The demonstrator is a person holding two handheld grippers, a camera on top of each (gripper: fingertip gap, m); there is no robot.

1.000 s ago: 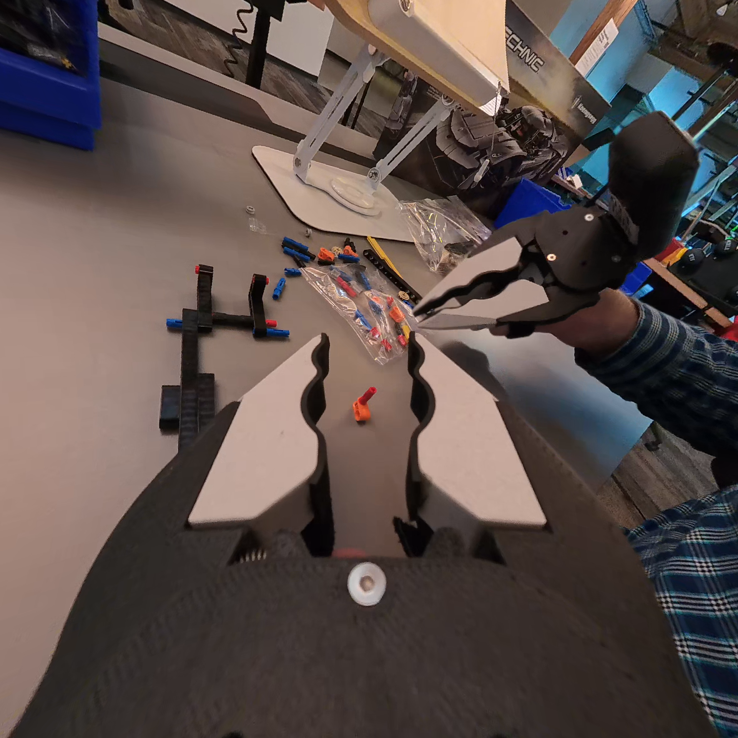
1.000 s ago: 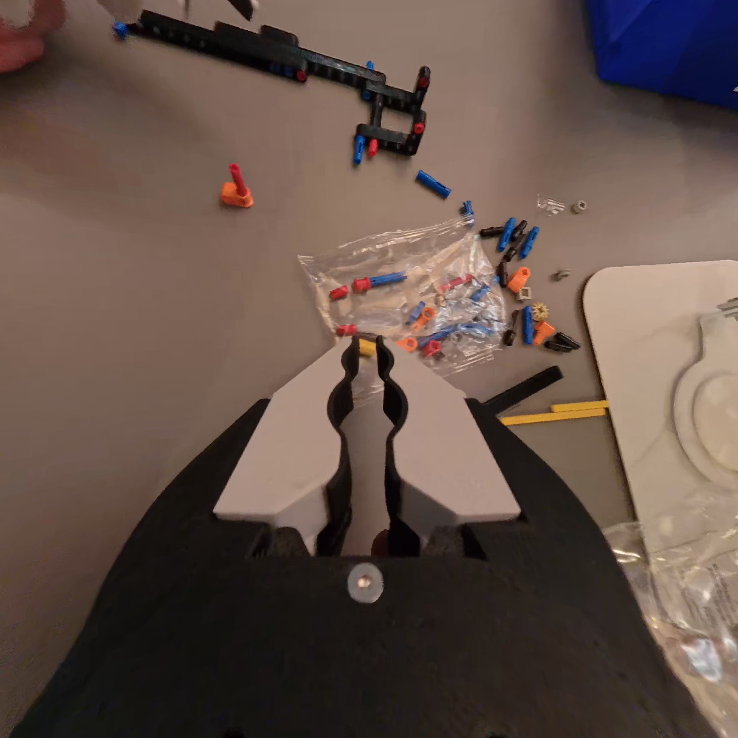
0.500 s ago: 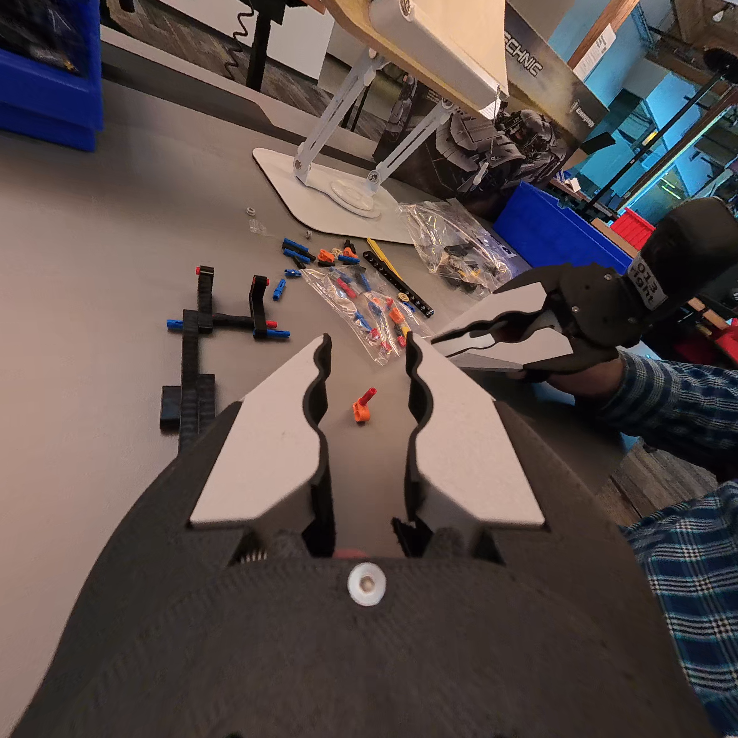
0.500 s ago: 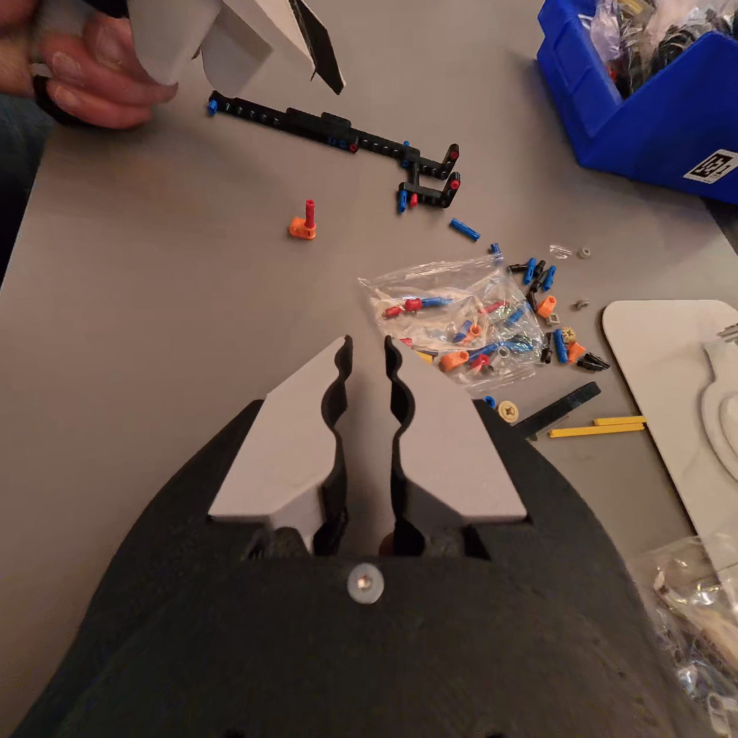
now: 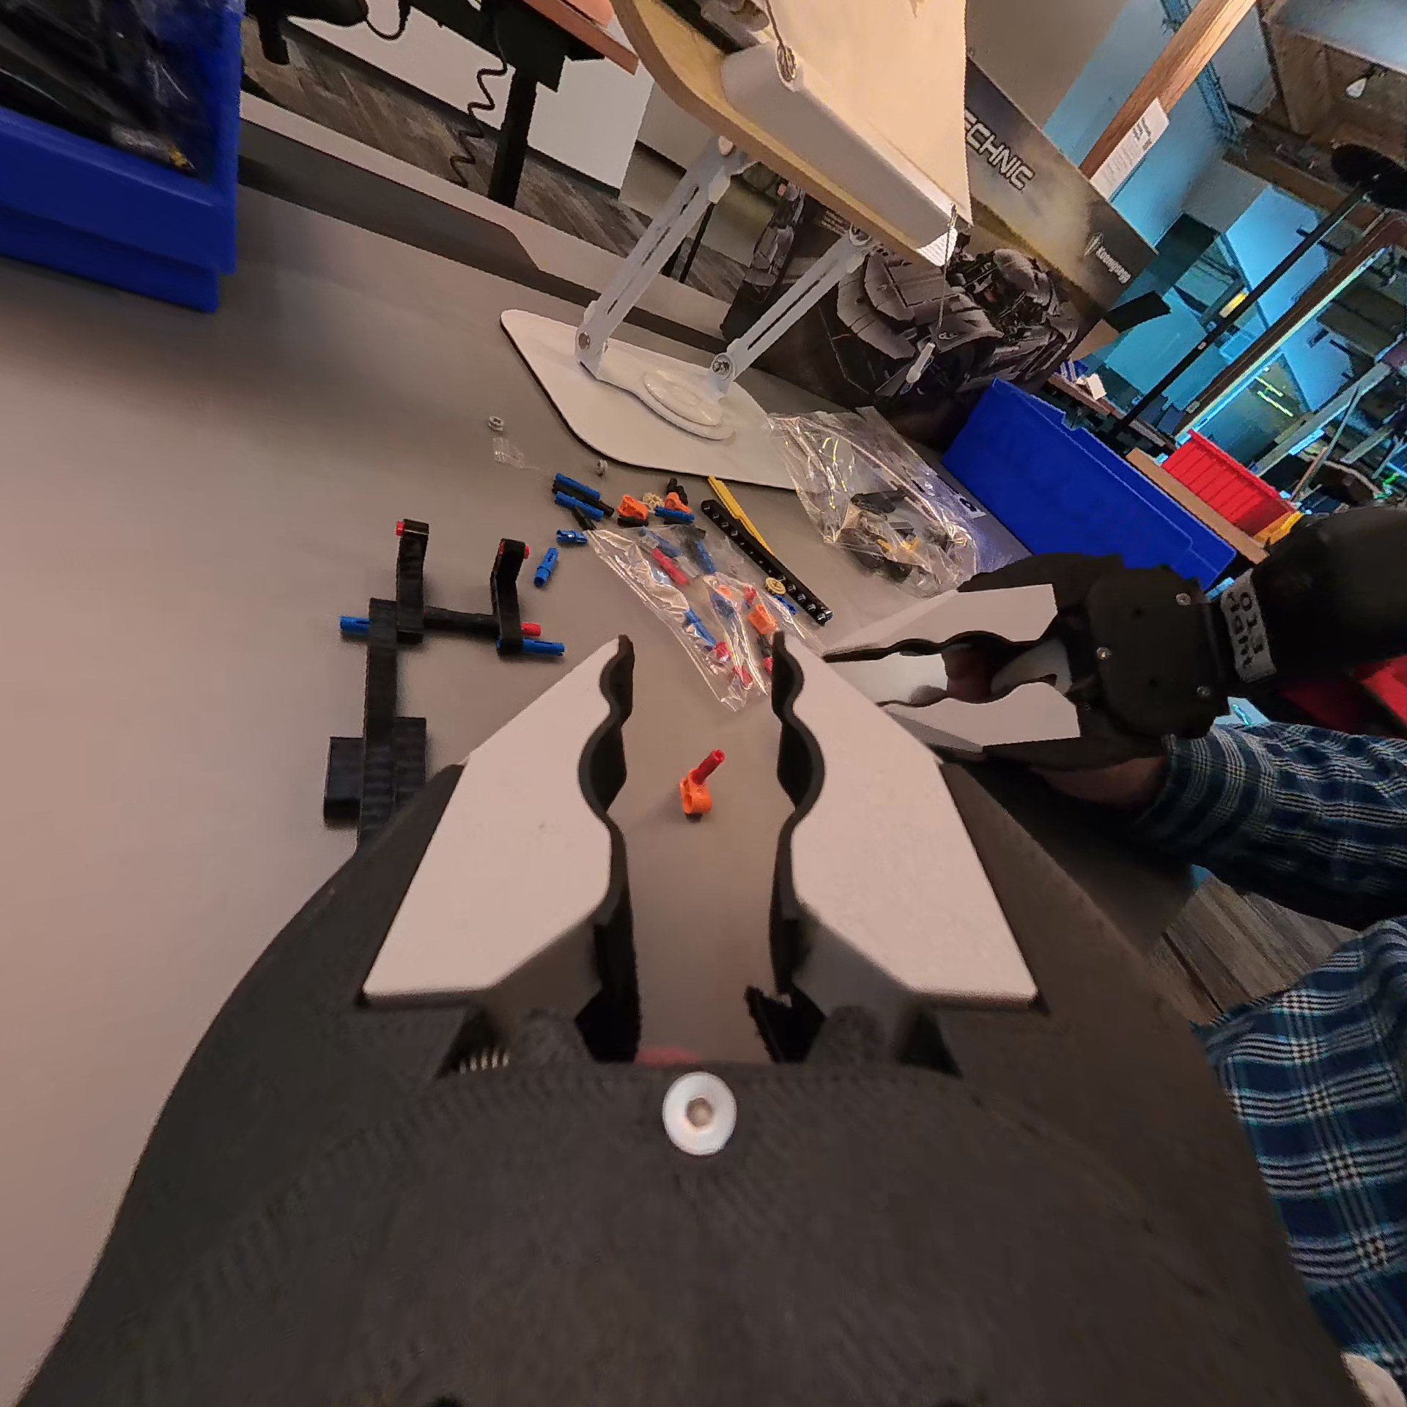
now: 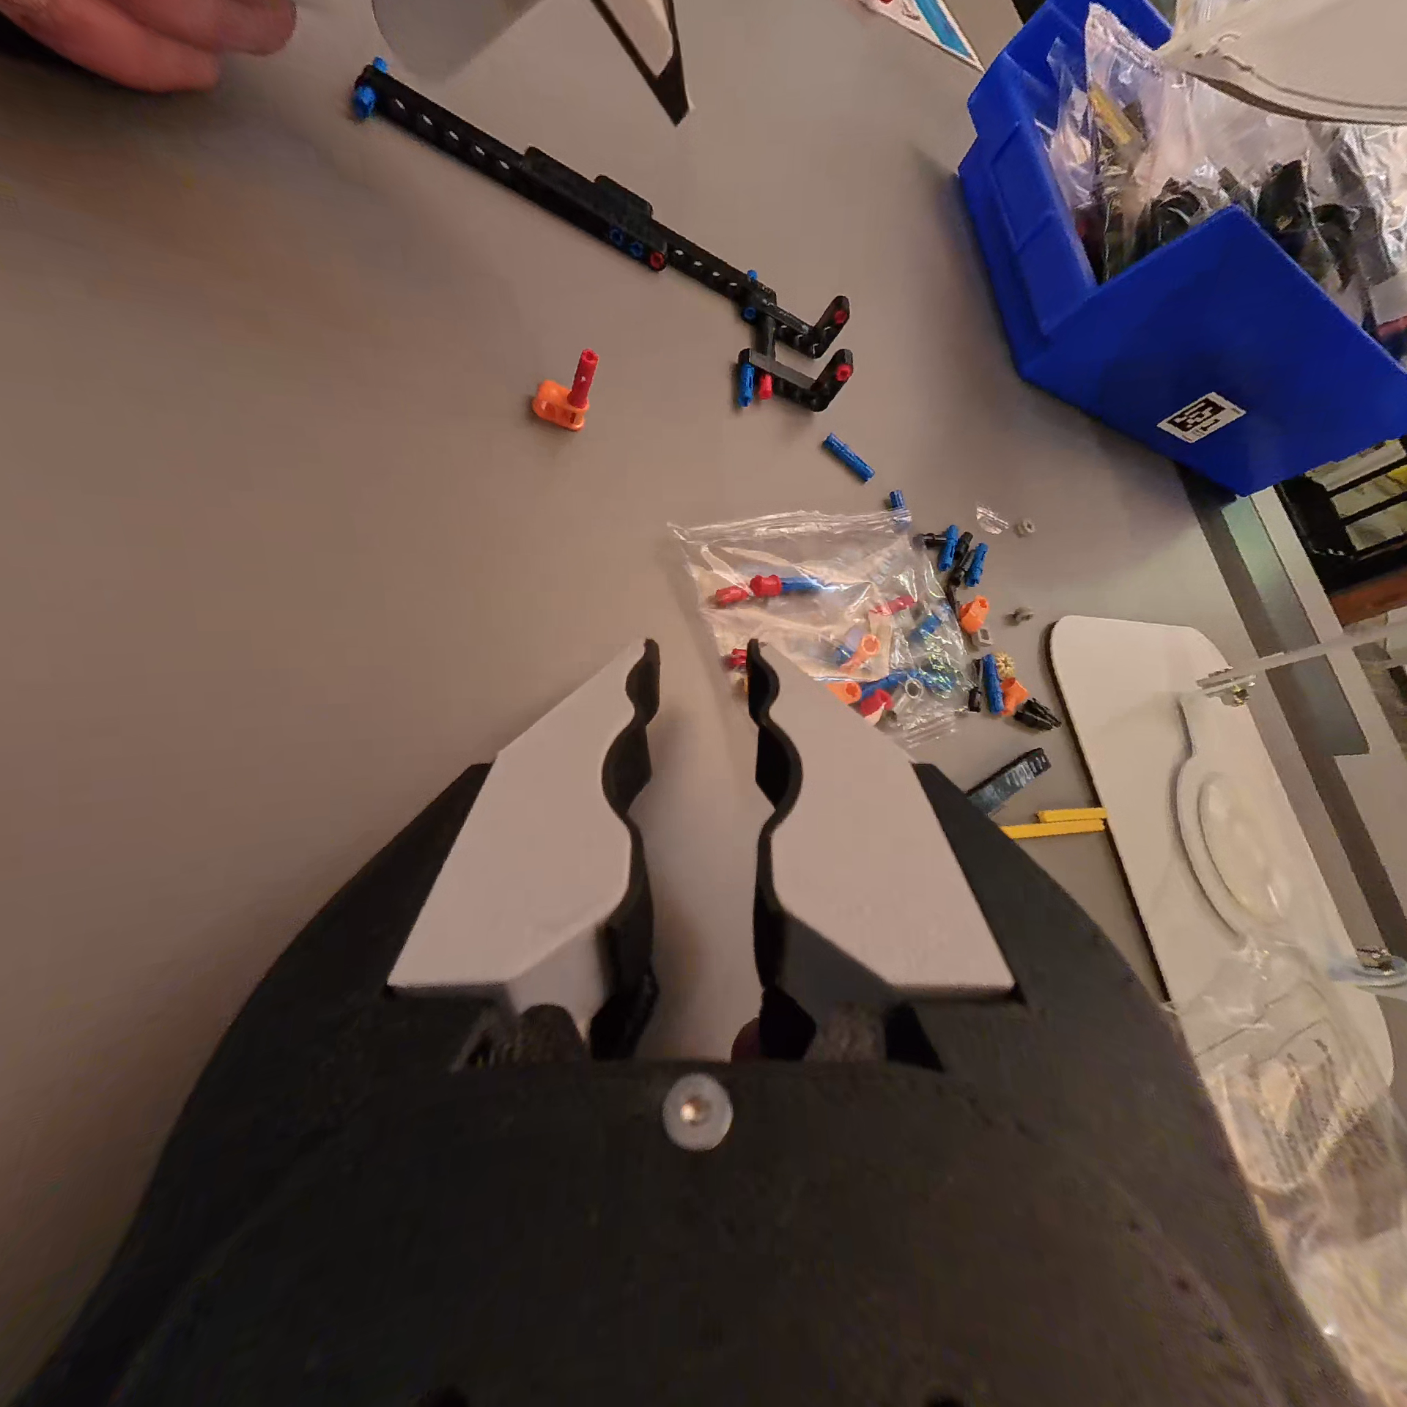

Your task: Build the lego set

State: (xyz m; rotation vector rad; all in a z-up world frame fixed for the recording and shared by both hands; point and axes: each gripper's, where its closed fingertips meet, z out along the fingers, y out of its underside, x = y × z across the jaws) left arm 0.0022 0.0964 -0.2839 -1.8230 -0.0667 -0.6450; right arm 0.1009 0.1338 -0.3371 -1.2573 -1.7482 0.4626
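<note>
The left gripper (image 5: 700,662) hovers with jaws apart and empty; an orange connector with a red pin (image 5: 699,784) lies on the grey counter (image 5: 190,472) between them. The right gripper (image 6: 700,662) holds nothing either (jaws parted, narrower), a clear bag of small pieces (image 6: 830,609) just beyond its tips, the black beam assembly (image 6: 609,213) farther ahead.

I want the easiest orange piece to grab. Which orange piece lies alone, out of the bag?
The orange connector with the red pin: it sits alone on bare table between the open left jaws, while other orange pieces lie in or beside the clear bag.
</note>
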